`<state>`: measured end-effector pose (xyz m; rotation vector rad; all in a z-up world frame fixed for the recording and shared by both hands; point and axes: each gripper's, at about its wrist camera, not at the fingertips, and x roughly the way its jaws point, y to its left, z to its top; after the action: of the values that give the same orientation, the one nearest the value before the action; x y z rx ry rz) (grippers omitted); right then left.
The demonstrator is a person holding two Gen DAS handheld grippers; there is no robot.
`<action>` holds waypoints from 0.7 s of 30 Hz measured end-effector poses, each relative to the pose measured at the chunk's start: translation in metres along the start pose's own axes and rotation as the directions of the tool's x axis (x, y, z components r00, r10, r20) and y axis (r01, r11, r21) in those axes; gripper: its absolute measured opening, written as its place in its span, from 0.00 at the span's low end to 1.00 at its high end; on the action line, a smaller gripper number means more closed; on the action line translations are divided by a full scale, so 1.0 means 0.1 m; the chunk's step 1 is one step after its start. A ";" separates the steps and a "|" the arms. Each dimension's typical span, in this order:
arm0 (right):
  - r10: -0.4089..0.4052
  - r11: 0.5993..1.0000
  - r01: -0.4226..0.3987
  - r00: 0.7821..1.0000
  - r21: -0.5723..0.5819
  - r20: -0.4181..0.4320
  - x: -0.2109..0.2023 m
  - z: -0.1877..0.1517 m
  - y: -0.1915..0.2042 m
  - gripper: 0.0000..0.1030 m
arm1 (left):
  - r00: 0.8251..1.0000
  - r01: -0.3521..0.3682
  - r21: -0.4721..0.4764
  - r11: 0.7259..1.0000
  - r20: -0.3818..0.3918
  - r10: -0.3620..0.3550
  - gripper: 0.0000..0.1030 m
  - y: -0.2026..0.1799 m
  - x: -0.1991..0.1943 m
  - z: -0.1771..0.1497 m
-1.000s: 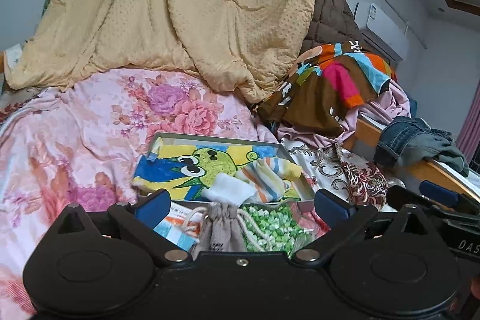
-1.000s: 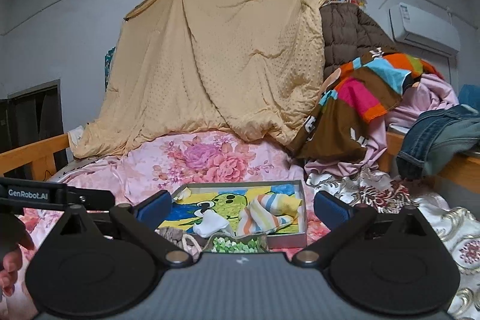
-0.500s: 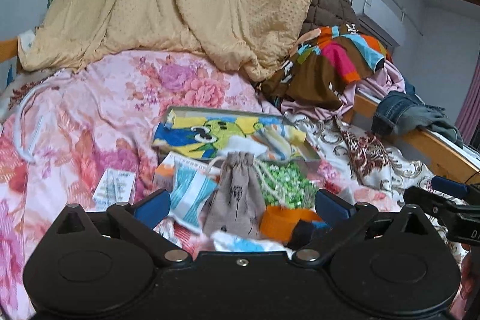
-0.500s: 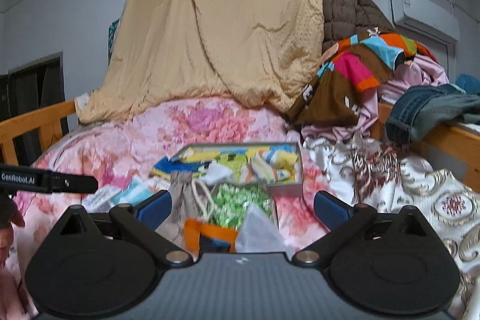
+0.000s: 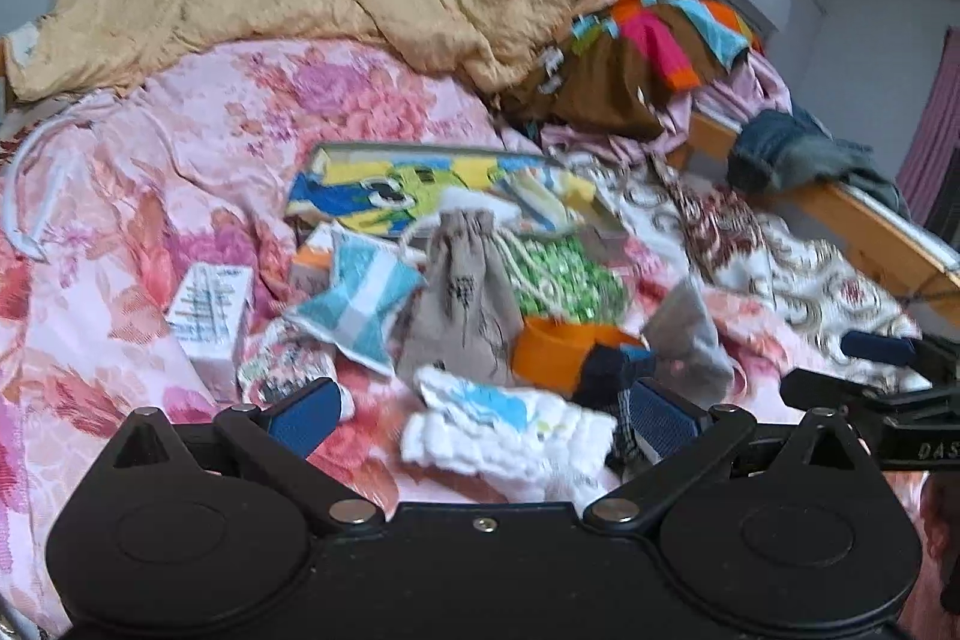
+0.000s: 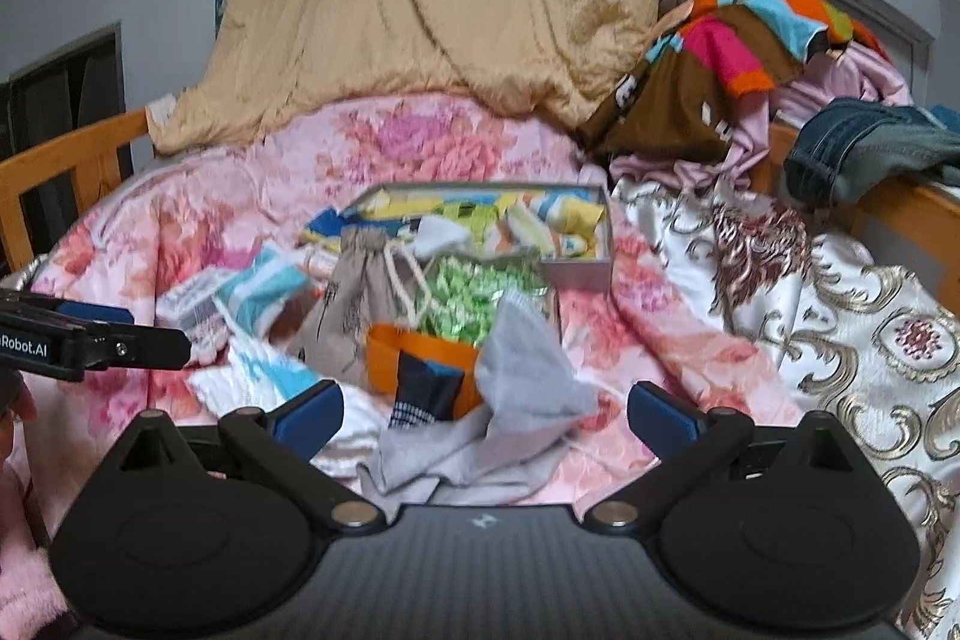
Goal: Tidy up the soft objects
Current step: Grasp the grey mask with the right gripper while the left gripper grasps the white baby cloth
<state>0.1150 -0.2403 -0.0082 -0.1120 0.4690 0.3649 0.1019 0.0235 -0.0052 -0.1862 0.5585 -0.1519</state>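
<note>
Both grippers, left (image 5: 480, 415) lettered "Robot.AI" and right (image 6: 485, 415), hold jaws spread, pinching nothing.

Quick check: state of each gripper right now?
Left gripper: open, holding nothing, above the white cloth.
Right gripper: open, holding nothing, above the grey cloth.

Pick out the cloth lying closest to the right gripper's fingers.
The grey cloth, crumpled directly between the open right gripper's fingers. The white towel and beige drawstring pouch lie farther left.
</note>
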 end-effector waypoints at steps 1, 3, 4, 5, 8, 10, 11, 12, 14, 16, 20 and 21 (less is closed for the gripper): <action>0.004 1.000 -0.004 1.000 -0.005 -0.016 0.03 -0.01 0.01 1.00 | 1.000 0.005 0.011 1.000 -0.013 -0.004 0.99 -0.01 0.03 -0.01; 0.013 1.000 -0.014 0.999 -0.013 -0.047 0.09 -0.04 0.03 1.00 | 0.999 0.010 0.029 1.000 -0.031 -0.009 0.99 -0.02 0.08 -0.03; 0.016 1.000 -0.017 0.998 -0.017 -0.060 0.12 -0.06 0.04 1.00 | 0.999 0.011 0.036 0.999 -0.040 -0.010 0.99 -0.02 0.11 -0.04; 0.019 1.000 -0.021 0.997 -0.021 -0.075 0.15 -0.07 0.05 1.00 | 0.999 0.012 0.039 0.999 -0.047 -0.010 0.99 -0.02 0.14 -0.04; 0.028 0.999 -0.032 0.993 -0.032 -0.117 0.23 -0.11 0.08 1.00 | 0.997 0.017 0.045 0.999 -0.070 -0.013 0.99 -0.01 0.23 -0.04; 0.031 0.999 -0.037 0.990 -0.037 -0.140 0.28 -0.13 0.09 1.00 | 0.996 0.018 0.045 0.999 -0.085 -0.014 0.99 0.01 0.30 -0.04; 0.033 0.998 -0.039 0.988 -0.039 -0.150 0.30 -0.15 0.10 1.00 | 0.996 0.019 0.043 0.999 -0.094 -0.015 0.99 0.02 0.34 -0.04; 0.035 0.998 -0.042 0.986 -0.041 -0.160 0.32 -0.16 0.11 1.00 | 0.994 0.018 0.039 0.999 -0.104 -0.014 0.99 0.04 0.38 -0.04; 0.040 0.998 -0.048 0.983 -0.043 -0.177 0.36 -0.17 0.12 1.00 | 0.992 0.018 0.030 0.999 -0.124 -0.014 0.99 0.06 0.45 -0.04; 0.052 0.997 -0.062 0.979 -0.043 -0.197 0.39 -0.19 0.14 1.00 | 0.989 0.016 0.011 1.000 -0.147 -0.014 0.99 0.08 0.51 -0.04; 0.089 0.993 -0.103 0.969 -0.050 -0.229 0.46 -0.22 0.19 1.00 | 0.977 0.033 -0.090 0.995 -0.205 -0.051 0.99 0.19 0.60 -0.06; 0.099 0.992 -0.116 0.967 -0.056 -0.234 0.47 -0.23 0.21 1.00 | 0.974 0.038 -0.118 0.992 -0.217 -0.063 0.99 0.22 0.61 -0.06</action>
<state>0.1367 -0.2100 -0.0508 -0.1986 0.6949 0.4777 0.1519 0.0322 -0.0466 -0.2960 0.7850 -0.1924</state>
